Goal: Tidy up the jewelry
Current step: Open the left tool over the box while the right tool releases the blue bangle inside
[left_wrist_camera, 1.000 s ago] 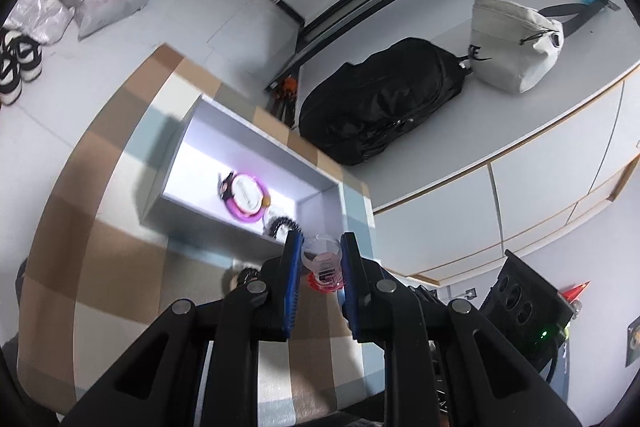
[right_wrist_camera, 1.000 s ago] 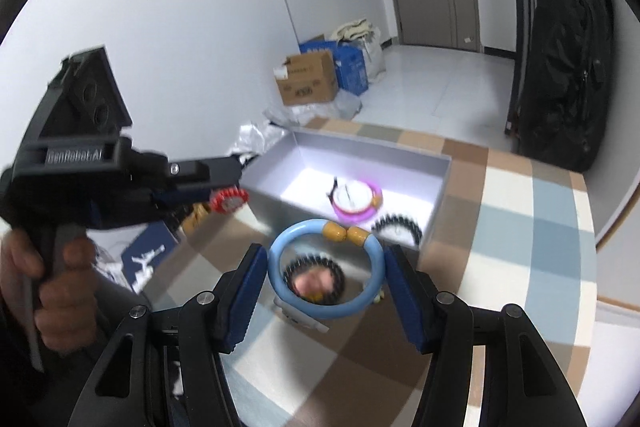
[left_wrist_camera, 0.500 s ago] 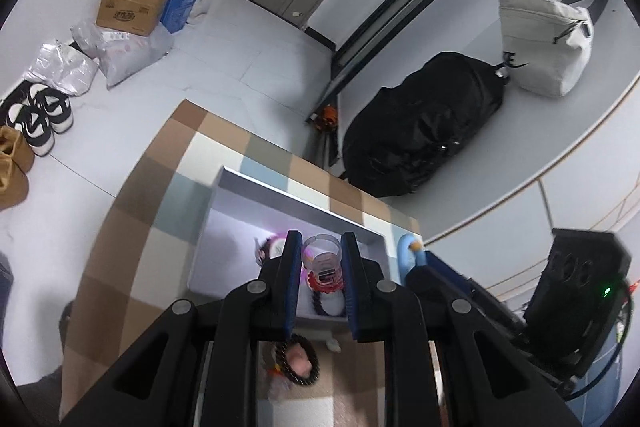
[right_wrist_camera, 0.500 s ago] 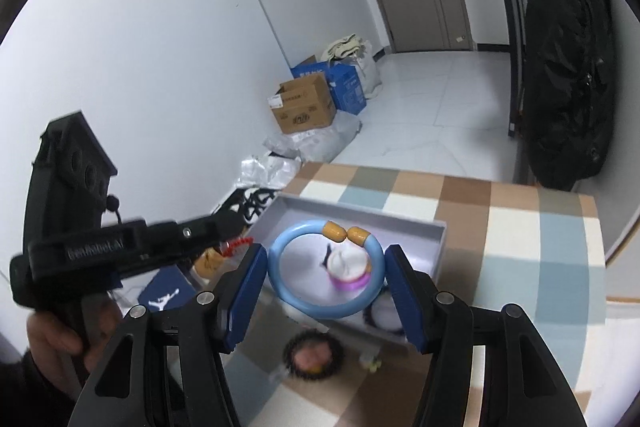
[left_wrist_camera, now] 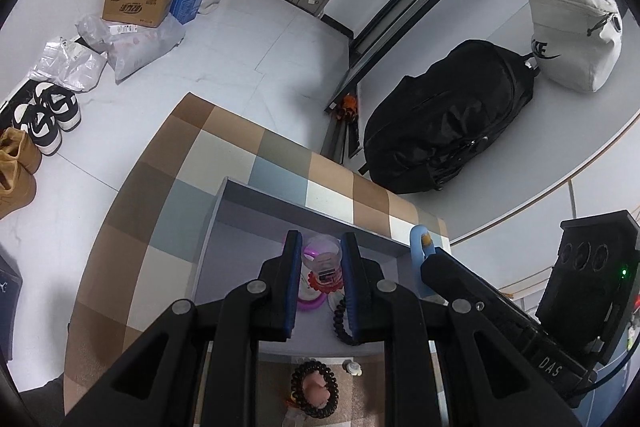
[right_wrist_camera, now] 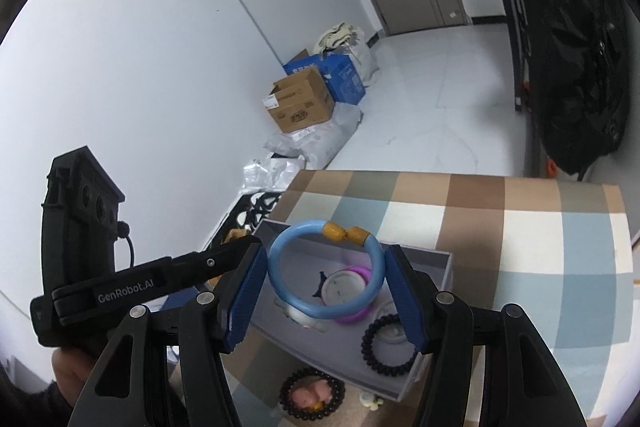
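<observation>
Between the blue pads of the left gripper [left_wrist_camera: 320, 267], nearly pressed together, sits a small clear plastic trinket with a red base [left_wrist_camera: 325, 269], pinched and carried. A second ago that gripper hung short of the shallow grey rectangular box [left_wrist_camera: 256, 197] on the checked brown, cream and blue cloth [left_wrist_camera: 160, 227]; now its tips are over the box's interior, with the pink and white round piece [left_wrist_camera: 308, 301] directly beneath them. The right gripper [right_wrist_camera: 326, 281], spread about halfway, clamps a light blue open bangle with two amber end beads [right_wrist_camera: 320, 311] by its sides, and it too has come forward from over the cloth to above the box (both loads arrived together). Below and behind both tools, outside the box, a dark beaded bracelet around a pink charm [right_wrist_camera: 312, 399] remains on the cloth. Both pieces look ready to be lowered and released; the beaded bracelet would probably follow.
</observation>
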